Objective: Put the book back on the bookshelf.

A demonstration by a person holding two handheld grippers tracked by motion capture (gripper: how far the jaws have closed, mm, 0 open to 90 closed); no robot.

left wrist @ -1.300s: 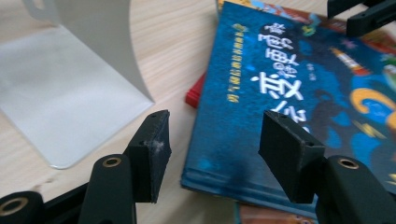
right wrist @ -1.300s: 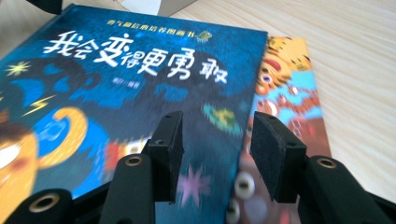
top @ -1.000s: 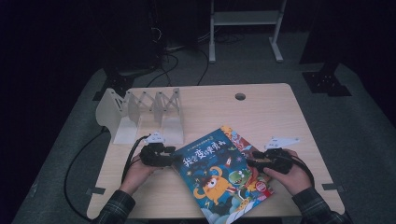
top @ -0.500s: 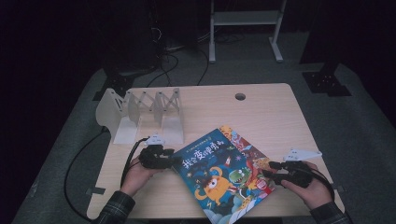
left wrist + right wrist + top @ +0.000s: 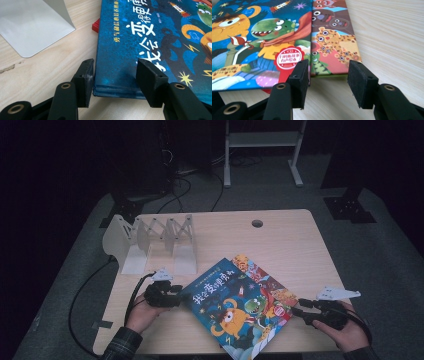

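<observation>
High view, books: a stack of picture books is lying askew on the front half of the wooden table, the blue-covered book uppermost, between the two hands.
High view, rack: a white folding book rack is standing well apart at the table's back left.
High view, left gripper: it is sitting at the stack's left corner.
High view, right gripper: it is lying just beside the stack's right edge, pointing at it.
Left gripper view, tongs: the jaws are standing partly open, straddling the corner of the blue book; one pad looks to be touching its spine edge, the other is hovering above the cover, so nothing is being gripped. A red book is peeking out underneath.
Right gripper view, tongs: the jaws are standing partly open in front of the near edges of the blue book and of a leopard-covered book beneath it, holding nothing.
Doing it well: both grippers are probably squaring the stack, so pushing level and low against the edges, both sides together, should be keeping the lower books from sliding out.
</observation>
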